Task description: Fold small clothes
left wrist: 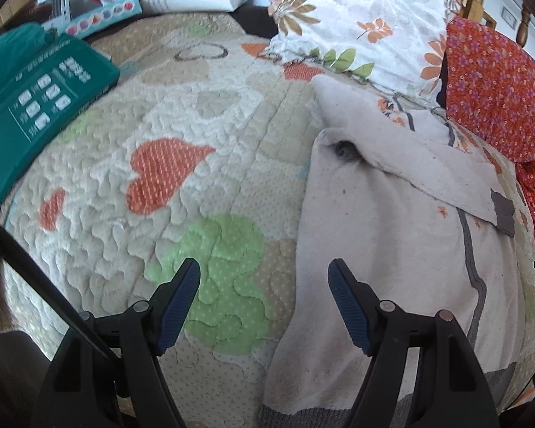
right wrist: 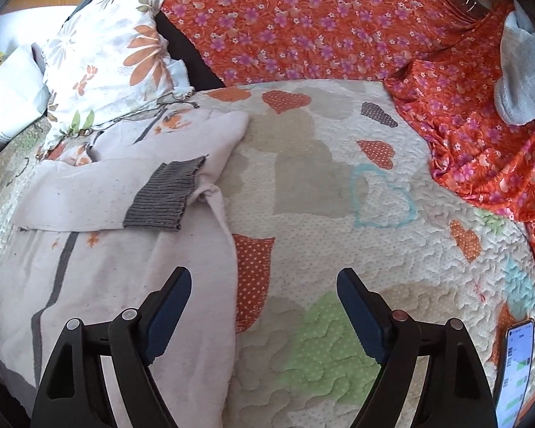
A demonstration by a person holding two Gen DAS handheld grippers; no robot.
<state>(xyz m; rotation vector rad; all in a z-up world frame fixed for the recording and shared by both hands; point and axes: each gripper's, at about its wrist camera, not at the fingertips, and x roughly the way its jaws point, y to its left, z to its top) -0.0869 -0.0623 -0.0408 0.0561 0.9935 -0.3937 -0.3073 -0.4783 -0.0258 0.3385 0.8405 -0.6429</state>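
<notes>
bed: I'm working over a quilted bedspread with orange, green and beige hearts all over it.

sweater: the small pale pink sweater lies flat on the bedspread, grey rib along the hem and a grey line running down it. In my left view it fills the right half, in my right view the left half.

sleeve: one sleeve is folded across the body, and its grey ribbed cuff rests on top of the sweater.

left gripper: my left gripper hangs over the sweater's left edge with the jaws spread apart and nothing between them. One blue pad is over the green heart, the other over the pink fabric.

right gripper: my right gripper is also standing wide and empty, straddling the sweater's right edge, one pad over the knit and one over the bedspread.

pillows: a white floral pillow sits past the sweater's top end, with orange floral fabric bunched up beside it.

other stuff: a green box lies on the far left of the bed, and a phone with its screen lit sits at the right edge. A grey plush thing rests on the orange fabric, can't tell what it is.
</notes>
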